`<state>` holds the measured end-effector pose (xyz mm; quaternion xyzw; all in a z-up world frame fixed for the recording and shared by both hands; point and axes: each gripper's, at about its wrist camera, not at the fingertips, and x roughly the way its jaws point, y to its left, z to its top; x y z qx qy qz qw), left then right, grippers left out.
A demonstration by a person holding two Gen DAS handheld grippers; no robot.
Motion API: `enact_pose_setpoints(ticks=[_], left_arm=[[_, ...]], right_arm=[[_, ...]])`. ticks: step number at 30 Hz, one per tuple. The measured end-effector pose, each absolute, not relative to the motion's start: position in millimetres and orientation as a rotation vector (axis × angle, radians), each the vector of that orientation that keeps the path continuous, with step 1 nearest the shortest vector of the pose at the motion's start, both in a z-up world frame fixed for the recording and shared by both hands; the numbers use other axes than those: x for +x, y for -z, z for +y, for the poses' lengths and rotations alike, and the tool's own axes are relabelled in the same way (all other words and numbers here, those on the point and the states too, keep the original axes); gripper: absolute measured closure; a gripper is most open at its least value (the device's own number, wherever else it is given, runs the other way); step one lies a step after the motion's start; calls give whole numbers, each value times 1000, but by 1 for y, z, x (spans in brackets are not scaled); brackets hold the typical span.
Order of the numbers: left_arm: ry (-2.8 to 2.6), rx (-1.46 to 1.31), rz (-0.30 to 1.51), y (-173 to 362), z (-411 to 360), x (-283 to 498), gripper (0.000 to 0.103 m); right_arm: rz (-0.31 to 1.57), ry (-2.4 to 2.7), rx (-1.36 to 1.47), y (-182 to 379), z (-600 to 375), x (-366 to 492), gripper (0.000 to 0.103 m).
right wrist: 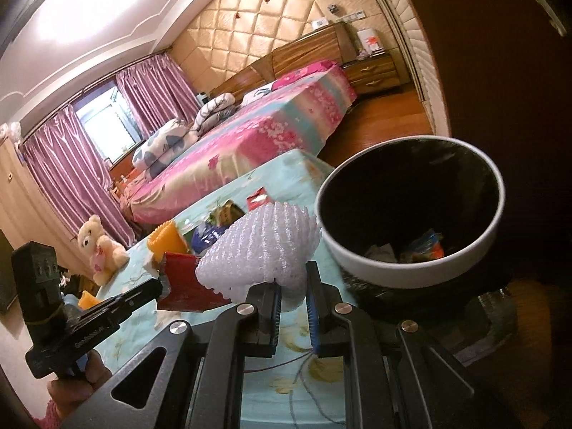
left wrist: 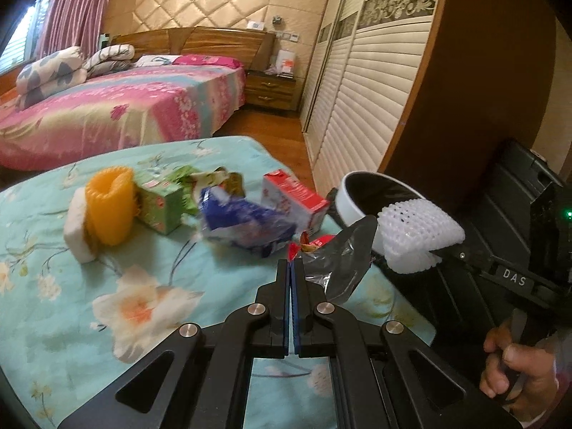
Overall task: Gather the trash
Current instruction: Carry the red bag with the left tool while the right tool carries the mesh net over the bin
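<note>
My left gripper is shut on a red and silver foil wrapper, held above the table's right edge. My right gripper is shut on a white foam fruit net, also seen in the left wrist view, just left of the white-rimmed black trash bin. The bin holds some wrappers. On the table lie an orange foam net, a white foam piece, a green carton, a blue wrapper and a red-and-white carton.
The table wears a turquoise floral cloth. A bed with pink cover stands behind, a wardrobe to the right. A teddy bear sits at the table's far end. The left gripper shows in the right wrist view.
</note>
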<state>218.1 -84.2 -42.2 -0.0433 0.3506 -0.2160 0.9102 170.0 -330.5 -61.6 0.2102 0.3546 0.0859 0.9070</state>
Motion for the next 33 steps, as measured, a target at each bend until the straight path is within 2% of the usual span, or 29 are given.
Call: enact_pose_setpoints(ticks=[33], left_arm=[[542,-35,696,46,-192,283,103]], right_arm=[[743,6,437,68,-412,187,91]])
